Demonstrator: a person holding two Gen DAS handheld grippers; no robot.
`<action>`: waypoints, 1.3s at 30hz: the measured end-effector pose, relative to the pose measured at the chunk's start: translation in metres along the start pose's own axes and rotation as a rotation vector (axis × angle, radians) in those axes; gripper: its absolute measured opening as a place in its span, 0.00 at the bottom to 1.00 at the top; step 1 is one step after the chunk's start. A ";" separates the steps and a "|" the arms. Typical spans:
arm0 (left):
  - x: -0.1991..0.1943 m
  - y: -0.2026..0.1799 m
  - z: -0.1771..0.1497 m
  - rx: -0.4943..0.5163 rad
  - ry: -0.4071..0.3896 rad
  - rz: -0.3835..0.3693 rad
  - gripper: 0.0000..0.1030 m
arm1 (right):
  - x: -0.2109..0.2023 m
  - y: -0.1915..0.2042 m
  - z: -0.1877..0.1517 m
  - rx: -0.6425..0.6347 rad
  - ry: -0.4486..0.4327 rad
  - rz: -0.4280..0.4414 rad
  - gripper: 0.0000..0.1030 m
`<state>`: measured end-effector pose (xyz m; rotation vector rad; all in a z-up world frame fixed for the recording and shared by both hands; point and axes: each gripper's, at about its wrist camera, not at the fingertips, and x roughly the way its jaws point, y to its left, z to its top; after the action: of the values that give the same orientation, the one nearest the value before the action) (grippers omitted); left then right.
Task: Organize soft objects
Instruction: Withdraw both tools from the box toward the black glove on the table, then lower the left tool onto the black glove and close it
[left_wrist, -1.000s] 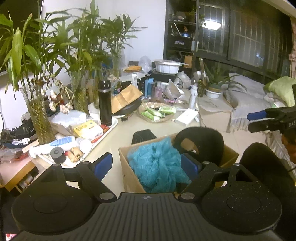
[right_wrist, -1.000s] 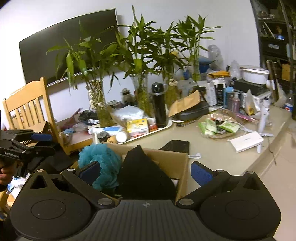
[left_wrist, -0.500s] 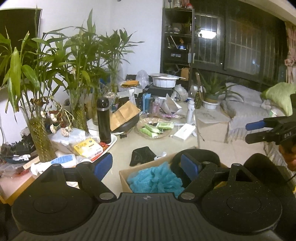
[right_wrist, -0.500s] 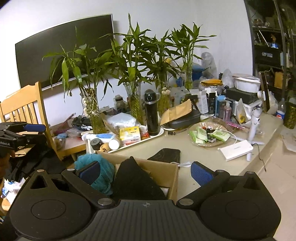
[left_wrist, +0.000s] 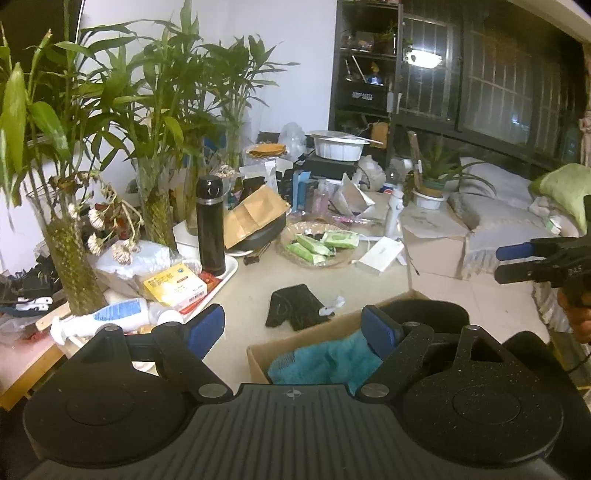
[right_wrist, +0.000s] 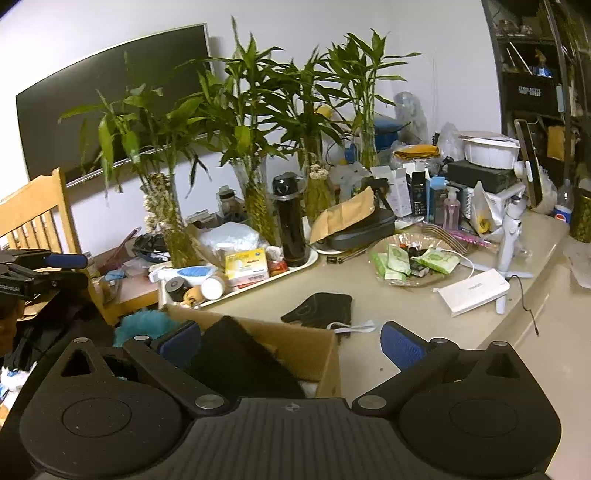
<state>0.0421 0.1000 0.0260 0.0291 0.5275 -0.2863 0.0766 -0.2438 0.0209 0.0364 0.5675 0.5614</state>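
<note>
A cardboard box stands at the table's near edge and holds a teal fluffy cloth and a black soft item. The box, the teal cloth and the black item also show in the right wrist view. A black cloth lies flat on the table beyond the box, also in the right wrist view. My left gripper is open and empty above the box's near side. My right gripper is open and empty above the box.
A white tray with a black flask, boxes and tubes sits left. Bamboo vases stand behind. A glass dish of green packets and a white box lie further back. A wooden chair stands left.
Both grippers have pulled back and up from the box, so it sits lower in both views and more of the table shows. The jaws stay open.
</note>
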 end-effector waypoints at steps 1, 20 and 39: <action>0.003 0.001 0.001 0.002 -0.004 0.000 0.79 | 0.006 -0.004 0.001 0.003 0.000 -0.002 1.00; 0.077 0.029 0.036 0.026 -0.032 -0.017 0.79 | 0.078 -0.073 0.032 0.066 -0.011 -0.084 1.00; 0.186 0.072 0.009 -0.001 0.026 -0.088 0.78 | 0.177 -0.122 0.006 0.137 -0.023 -0.121 1.00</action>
<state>0.2200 0.1198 -0.0627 0.0089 0.5559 -0.3721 0.2639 -0.2554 -0.0846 0.1376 0.5807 0.4033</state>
